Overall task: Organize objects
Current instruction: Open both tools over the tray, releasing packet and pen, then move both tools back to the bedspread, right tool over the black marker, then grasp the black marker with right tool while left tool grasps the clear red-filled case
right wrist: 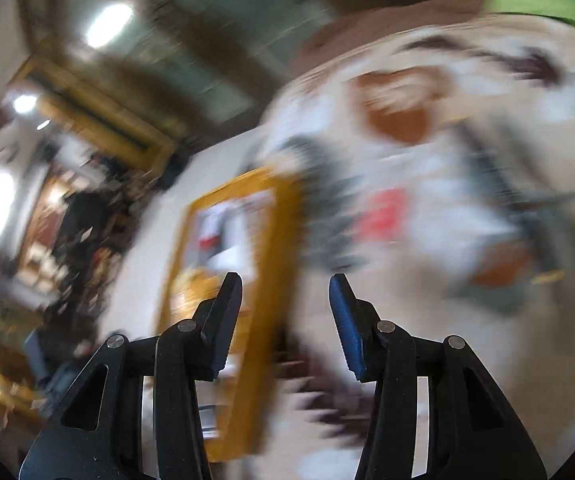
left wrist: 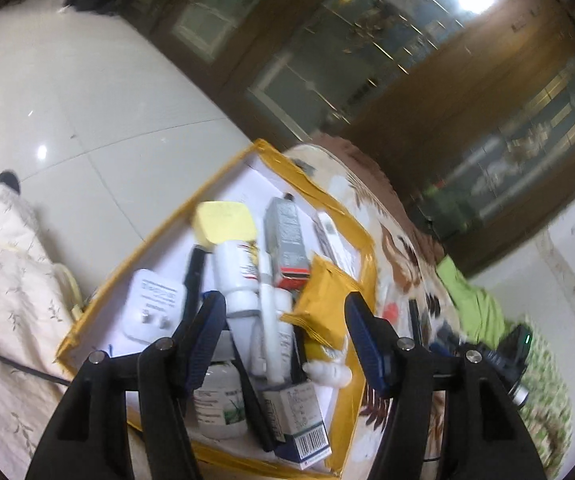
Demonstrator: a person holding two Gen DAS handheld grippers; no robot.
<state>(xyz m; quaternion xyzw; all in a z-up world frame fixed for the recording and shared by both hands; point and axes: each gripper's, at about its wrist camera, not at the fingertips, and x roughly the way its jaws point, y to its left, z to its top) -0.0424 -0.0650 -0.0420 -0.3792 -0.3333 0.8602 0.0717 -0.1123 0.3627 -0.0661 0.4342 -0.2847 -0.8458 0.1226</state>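
left wrist view: mounted behind the left gripper (left wrist: 283, 336), angled down, close above the yellow-rimmed tray (left wrist: 361, 240) at frame centre; floor at upper left, cabinets at top. right wrist view: mounted behind the right gripper (right wrist: 285, 316), angled down, heavily blurred. shared area: the same tray (right wrist: 279, 240) and the patterned cloth (right wrist: 447, 92) beside it.

A yellow-rimmed white tray (left wrist: 361, 240) lies on a cream, brown-leaf-patterned blanket (left wrist: 397, 240).
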